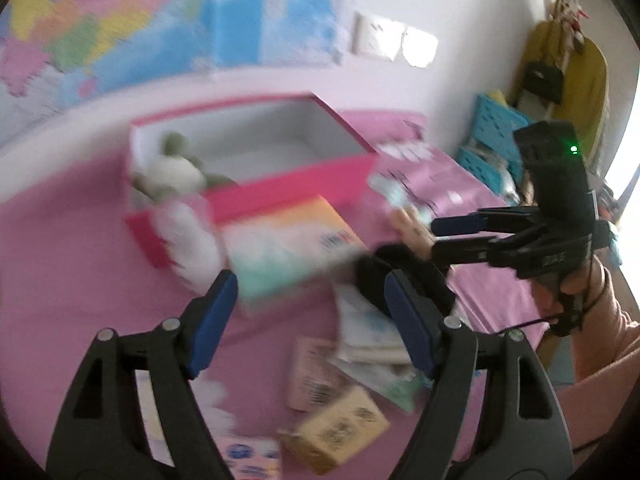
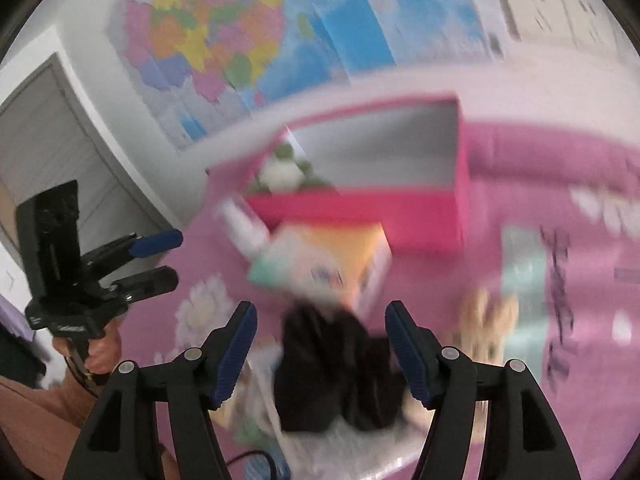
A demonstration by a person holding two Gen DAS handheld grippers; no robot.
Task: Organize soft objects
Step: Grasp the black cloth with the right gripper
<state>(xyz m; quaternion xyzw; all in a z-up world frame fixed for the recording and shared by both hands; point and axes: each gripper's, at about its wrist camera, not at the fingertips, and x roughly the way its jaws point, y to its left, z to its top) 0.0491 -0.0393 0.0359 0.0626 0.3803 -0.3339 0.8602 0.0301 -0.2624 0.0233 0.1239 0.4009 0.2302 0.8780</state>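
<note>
A wall map [image 1: 120, 20] hangs above blue crates [image 1: 496, 128].

bedcover [image 1: 60, 248]: pink cloth | box [image 1: 280, 188]: pink card | toy [image 1: 172, 168]: plush

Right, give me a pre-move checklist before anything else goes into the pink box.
1. Left gripper open, nothing between its fingers: ok.
2. Right gripper open, not clamped on anything: ok; the black soft item lies on the bed beyond it.
3. Pink box open on top with free space: ok.
4. Plush toy already sits at one end of the box: ok.
5. Pastel carton leans against the box's front wall: not ok.
6. Pictures sharp enough to judge a grasp point: not ok, both blurred.
</note>
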